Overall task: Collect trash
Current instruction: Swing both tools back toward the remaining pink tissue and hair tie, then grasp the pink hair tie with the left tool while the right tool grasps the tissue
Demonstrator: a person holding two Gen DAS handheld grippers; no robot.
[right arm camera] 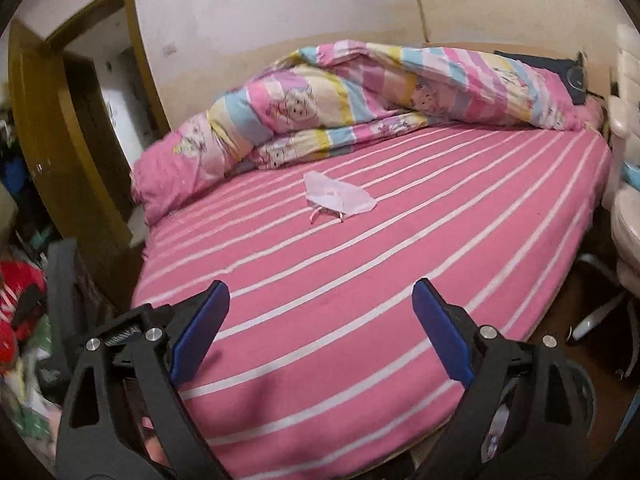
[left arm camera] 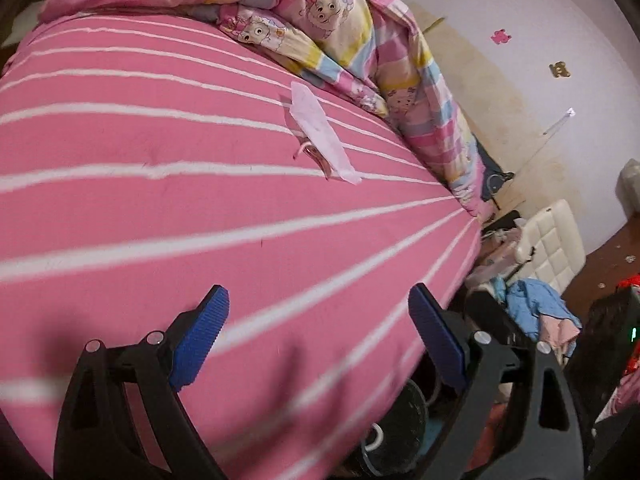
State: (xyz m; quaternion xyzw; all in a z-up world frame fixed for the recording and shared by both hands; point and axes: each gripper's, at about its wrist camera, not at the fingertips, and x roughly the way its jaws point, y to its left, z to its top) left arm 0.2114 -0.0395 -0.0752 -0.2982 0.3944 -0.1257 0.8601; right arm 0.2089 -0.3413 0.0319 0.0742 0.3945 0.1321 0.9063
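Note:
A pale pink plastic bag (left arm camera: 320, 132) lies flat on the pink striped bed sheet (left arm camera: 160, 200), near the bundled quilt; a thin pink strap curls at its edge. It also shows in the right wrist view (right arm camera: 340, 198), mid-bed on the sheet (right arm camera: 400, 280). My left gripper (left arm camera: 318, 300) is open and empty, low over the near part of the bed, well short of the bag. My right gripper (right arm camera: 320, 296) is open and empty above the bed's near edge, also apart from the bag.
A striped cartoon quilt (right arm camera: 360, 92) is piled at the far side of the bed. A white padded chair (left arm camera: 552, 244) and blue clothes (left arm camera: 532, 312) sit to the right of the bed. A wooden door (right arm camera: 52, 140) and clutter (right arm camera: 20, 300) stand left.

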